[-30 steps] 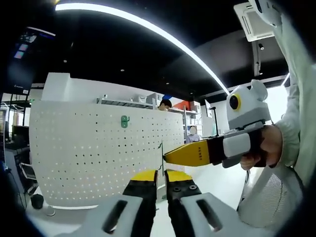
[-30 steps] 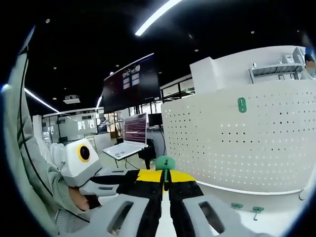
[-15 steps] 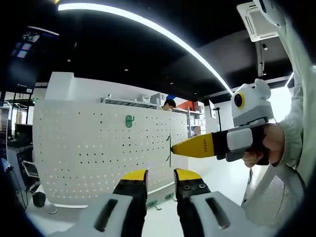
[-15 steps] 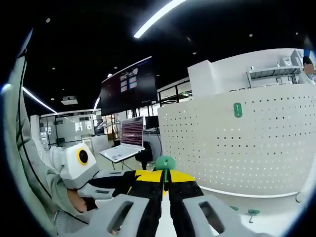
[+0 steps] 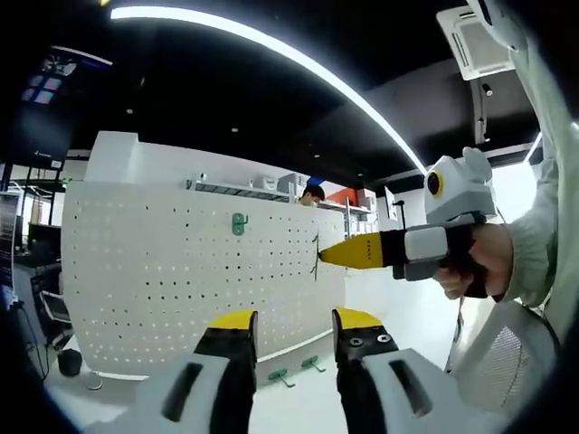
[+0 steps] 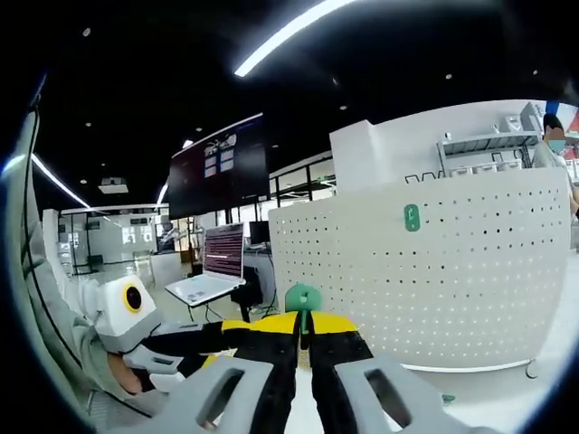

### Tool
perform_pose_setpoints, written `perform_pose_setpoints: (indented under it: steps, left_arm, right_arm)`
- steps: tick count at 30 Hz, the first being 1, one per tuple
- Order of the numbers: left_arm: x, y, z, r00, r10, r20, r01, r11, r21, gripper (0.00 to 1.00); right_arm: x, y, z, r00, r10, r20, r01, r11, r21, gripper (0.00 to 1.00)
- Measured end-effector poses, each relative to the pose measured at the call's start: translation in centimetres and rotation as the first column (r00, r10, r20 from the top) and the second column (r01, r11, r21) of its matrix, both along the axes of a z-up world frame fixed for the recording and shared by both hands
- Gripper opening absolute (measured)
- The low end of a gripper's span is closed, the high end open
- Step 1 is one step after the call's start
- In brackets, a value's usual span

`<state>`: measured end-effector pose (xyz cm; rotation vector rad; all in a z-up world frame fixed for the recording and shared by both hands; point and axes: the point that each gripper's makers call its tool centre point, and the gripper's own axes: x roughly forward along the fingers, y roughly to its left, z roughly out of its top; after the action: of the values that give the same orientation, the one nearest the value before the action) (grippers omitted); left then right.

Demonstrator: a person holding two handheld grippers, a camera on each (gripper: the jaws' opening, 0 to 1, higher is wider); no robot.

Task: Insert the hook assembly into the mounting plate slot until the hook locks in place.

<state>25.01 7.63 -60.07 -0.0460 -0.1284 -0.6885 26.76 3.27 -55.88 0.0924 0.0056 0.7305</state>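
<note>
A white pegboard plate (image 5: pixel 172 280) stands upright in front of me, with one green hook (image 5: pixel 239 222) mounted high on it. My left gripper (image 5: pixel 295 322) is open with nothing between its yellow-tipped jaws. My right gripper (image 5: pixel 324 256) comes in from the right, held by a hand (image 5: pixel 472 264), and is shut on a thin green hook assembly (image 5: pixel 315 257) just short of the plate. In the right gripper view that hook assembly (image 6: pixel 303 297) sticks up from my shut right gripper (image 6: pixel 304 320), and the pegboard plate (image 6: pixel 452 280) with its mounted hook (image 6: pixel 412 217) lies to the right.
Two loose green hooks (image 5: pixel 280 375) (image 5: pixel 313 363) lie on the white table at the foot of the plate. A person (image 5: pixel 312 193) stands behind the board. An open laptop (image 6: pixel 204 284) and a dark wall screen (image 6: pixel 217 167) are to the left. A pale sleeve (image 5: pixel 552 208) fills the right edge.
My left gripper's jaws have spread from nearly shut to wide apart. The right gripper with the hook has risen a little and stays close to the plate.
</note>
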Motion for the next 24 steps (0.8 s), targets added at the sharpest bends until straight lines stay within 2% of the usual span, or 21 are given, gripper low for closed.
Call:
perform_pose_setpoints:
  steps: [11,17,24]
  left_arm:
    - [-0.1,-0.3,0.0,1.000,-0.014,0.004,0.014,1.000,0.004,0.38]
    - [-0.1,-0.3,-0.1,1.000,-0.015,0.002,0.015,1.000,0.007,0.40]
    - [0.0,-0.3,-0.3,1.000,-0.012,0.001,0.012,1.000,0.014,0.44]
  right_arm:
    - [3.0,-3.8,2.8,0.989,-0.128,0.068,0.128,0.992,0.005,0.01]
    - [4.8,-5.4,4.4,0.976,-0.188,0.108,0.188,0.982,0.011,0.01]
    - [7.2,-7.7,6.5,0.956,-0.264,0.126,0.259,0.964,0.053,0.01]
